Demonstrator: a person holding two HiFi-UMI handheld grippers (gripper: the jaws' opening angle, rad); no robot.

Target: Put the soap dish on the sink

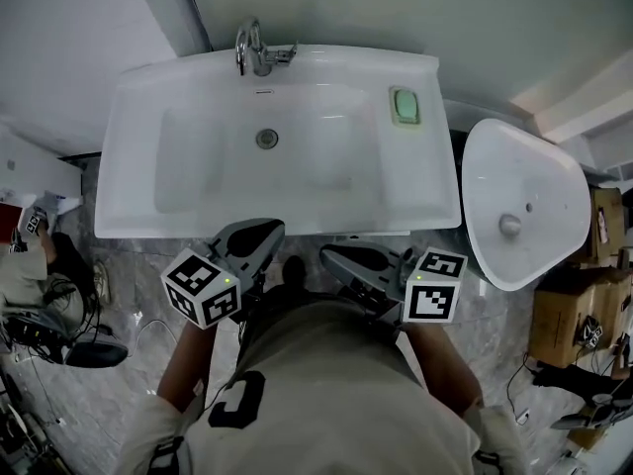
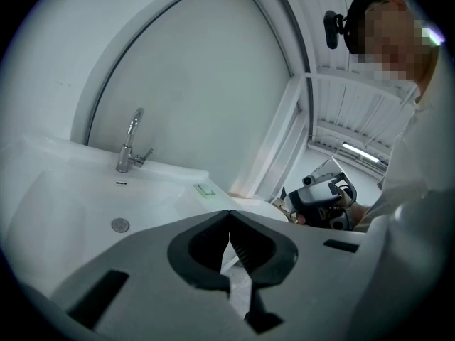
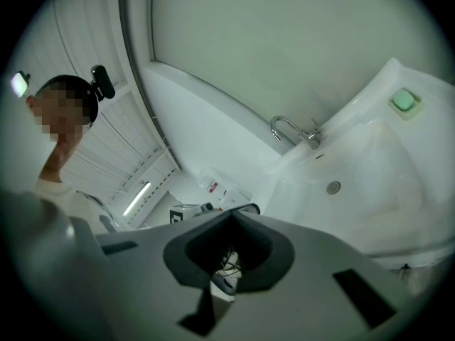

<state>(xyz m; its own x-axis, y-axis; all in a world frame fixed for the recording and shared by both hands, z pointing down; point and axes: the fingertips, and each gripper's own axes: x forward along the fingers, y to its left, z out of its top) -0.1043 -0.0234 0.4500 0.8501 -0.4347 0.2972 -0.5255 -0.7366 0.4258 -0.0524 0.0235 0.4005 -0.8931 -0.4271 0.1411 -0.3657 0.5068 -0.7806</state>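
- The soap dish (image 1: 405, 106) was small and green with round corners. It sat on the sink's right back rim.
- The sink (image 1: 148, 127) was white and smooth, with a shiny metal tap (image 1: 255, 49).
- The grey left claw (image 1: 261, 236) and right claw (image 1: 336, 257) were both closed and empty.

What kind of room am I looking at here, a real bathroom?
Probably a bathroom mock-up in a workshop or storeroom, not a home. The white ceramic sink with a chrome tap and a green soap dish looks domestic, but a second white basin lies beside brown cardboard boxes.
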